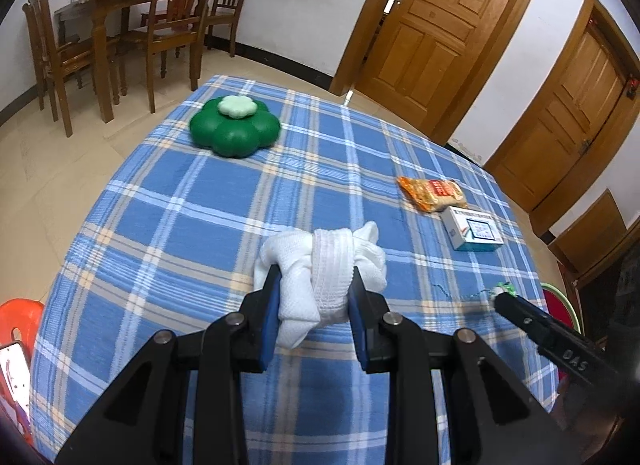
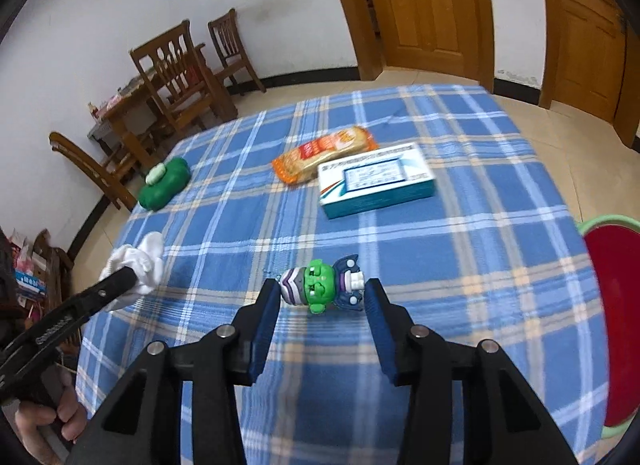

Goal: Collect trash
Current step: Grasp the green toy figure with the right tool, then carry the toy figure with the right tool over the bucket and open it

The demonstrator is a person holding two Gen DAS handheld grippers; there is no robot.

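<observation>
While the left gripper (image 1: 314,289) is clamped on a white cloth bundle (image 1: 320,265), the toy figure (image 2: 322,285) is merely straddled by the unclenched right gripper (image 2: 322,301). Snack packet (image 2: 324,155) and box (image 2: 376,181) at 12 o'clock are judged uncollected; red bin (image 2: 616,325) sits at 3 o'clock.

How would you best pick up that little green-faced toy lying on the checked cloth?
Grip the toy figure across its length, head end to feet end, coming from above and the near side. It lies on its side between the right gripper fingers, which already flank both ends. Its round head may slip.
</observation>
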